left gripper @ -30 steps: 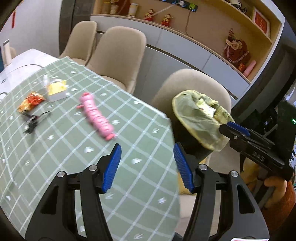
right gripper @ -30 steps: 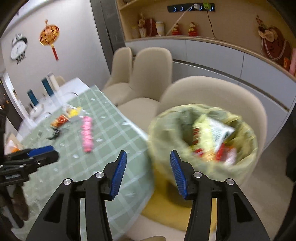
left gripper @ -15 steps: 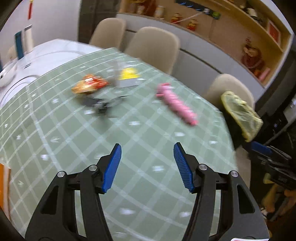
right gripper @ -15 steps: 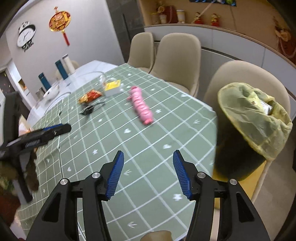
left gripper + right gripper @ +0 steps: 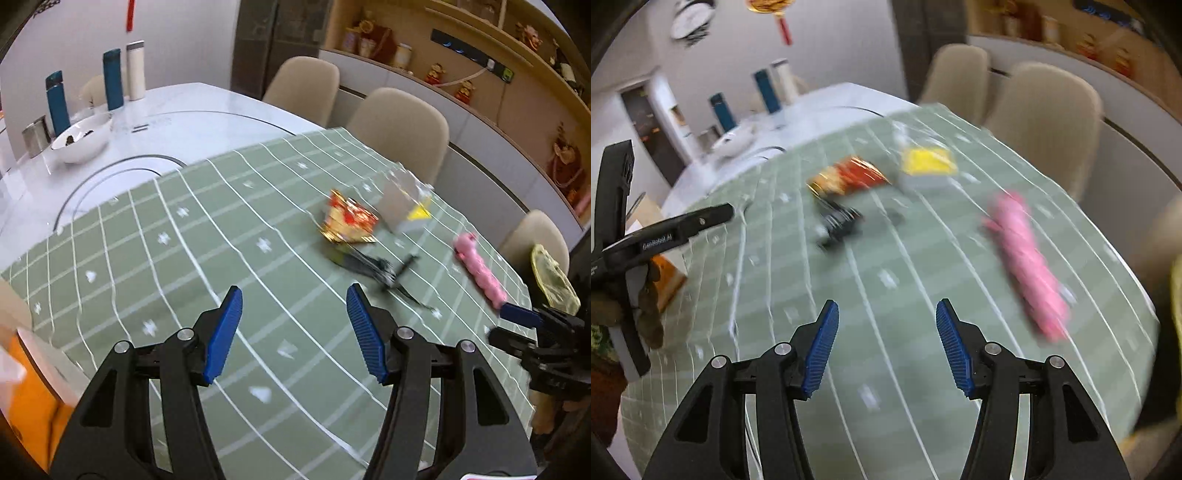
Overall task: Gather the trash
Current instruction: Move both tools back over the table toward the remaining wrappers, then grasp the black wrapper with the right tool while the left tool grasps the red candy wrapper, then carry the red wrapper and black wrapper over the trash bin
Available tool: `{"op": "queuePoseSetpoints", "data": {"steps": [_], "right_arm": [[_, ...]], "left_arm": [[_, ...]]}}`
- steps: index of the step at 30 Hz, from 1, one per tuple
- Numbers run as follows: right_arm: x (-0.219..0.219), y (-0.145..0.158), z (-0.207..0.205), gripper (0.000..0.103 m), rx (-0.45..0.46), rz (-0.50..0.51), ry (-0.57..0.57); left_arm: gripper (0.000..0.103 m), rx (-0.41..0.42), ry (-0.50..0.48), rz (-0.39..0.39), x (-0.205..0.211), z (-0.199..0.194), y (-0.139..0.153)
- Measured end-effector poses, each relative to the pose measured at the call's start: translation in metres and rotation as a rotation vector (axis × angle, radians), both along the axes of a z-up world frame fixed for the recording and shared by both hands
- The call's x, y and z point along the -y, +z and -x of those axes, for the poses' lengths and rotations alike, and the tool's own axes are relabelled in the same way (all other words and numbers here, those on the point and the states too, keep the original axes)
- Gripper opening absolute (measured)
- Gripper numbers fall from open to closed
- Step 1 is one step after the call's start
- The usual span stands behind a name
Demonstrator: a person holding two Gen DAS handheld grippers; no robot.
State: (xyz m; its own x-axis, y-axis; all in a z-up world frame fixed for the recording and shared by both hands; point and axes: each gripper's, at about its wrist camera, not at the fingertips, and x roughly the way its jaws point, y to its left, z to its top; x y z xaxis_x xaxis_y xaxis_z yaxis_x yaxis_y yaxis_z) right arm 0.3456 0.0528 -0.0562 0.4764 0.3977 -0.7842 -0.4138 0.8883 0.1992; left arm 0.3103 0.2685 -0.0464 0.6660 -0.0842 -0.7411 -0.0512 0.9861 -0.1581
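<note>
Grippers both empty over green checked tablecloth [image 5: 229, 236]. We note left gripper [image 5: 293, 334] spread, touching nothing; right gripper [image 5: 884, 345] apart, its jaws closing on air. Trash lies farther off: red wrapper [image 5: 347, 221], black scrap [image 5: 380, 271], pink wrapper [image 5: 1027, 262] far right.
</note>
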Motion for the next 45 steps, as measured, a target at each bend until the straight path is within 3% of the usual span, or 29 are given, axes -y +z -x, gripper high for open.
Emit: {"op": "queuePoseSetpoints", "data": {"steps": [2, 5, 10, 12, 13, 15, 21, 26, 29, 31, 33, 36, 45], "right_arm": [[-0.019, -0.007, -0.018, 0.042, -0.013, -0.015, -0.003], [-0.048, -0.018, -0.043, 0.041, -0.019, -0.032, 0.003], [-0.085, -0.04, -0.058, 0.041, -0.02, 0.043, 0.086], [-0.09, -0.045, -0.058, 0.025, -0.039, 0.054, 0.128], [-0.088, -0.044, -0.056, 0.023, -0.038, 0.057, 0.129], [-0.076, -0.039, -0.047, 0.017, -0.034, 0.06, 0.118], [-0.01, -0.016, -0.007, 0.015, -0.035, 0.03, 0.016], [0.054, -0.007, 0.037, 0.015, -0.07, -0.002, -0.103], [0.085, -0.008, 0.06, 0.015, -0.075, 0.014, -0.179], [0.106, -0.012, 0.072, 0.015, -0.092, 0.005, -0.233], [0.123, -0.014, 0.084, 0.015, -0.102, 0.0, -0.28], [0.141, -0.011, 0.094, 0.015, -0.093, -0.01, -0.32], [0.179, 0.021, 0.119, 0.015, -0.034, -0.084, -0.412]], "left_arm": [[0.056, 0.008, 0.014, 0.004, -0.009, -0.006, 0.0], [0.056, 0.016, 0.049, 0.008, -0.023, -0.013, -0.001], [0.056, 0.025, 0.081, 0.07, -0.035, -0.021, -0.008], [0.056, 0.025, 0.078, 0.098, -0.035, -0.026, -0.012], [0.056, 0.025, 0.072, 0.112, -0.035, -0.03, -0.014], [0.056, 0.03, 0.05, 0.142, -0.031, -0.038, -0.016], [0.056, -0.007, -0.041, 0.263, -0.003, -0.087, -0.037], [0.056, -0.065, -0.076, 0.192, 0.029, -0.129, -0.056], [0.055, -0.114, -0.085, 0.201, 0.04, -0.142, -0.065], [0.031, -0.109, -0.082, 0.16, 0.049, -0.144, -0.064], [0.018, -0.12, -0.085, 0.174, 0.055, -0.144, -0.063], [0.011, -0.119, -0.111, 0.154, 0.068, -0.134, -0.056], [0.011, -0.104, -0.22, 0.141, 0.112, -0.056, -0.018]]}}
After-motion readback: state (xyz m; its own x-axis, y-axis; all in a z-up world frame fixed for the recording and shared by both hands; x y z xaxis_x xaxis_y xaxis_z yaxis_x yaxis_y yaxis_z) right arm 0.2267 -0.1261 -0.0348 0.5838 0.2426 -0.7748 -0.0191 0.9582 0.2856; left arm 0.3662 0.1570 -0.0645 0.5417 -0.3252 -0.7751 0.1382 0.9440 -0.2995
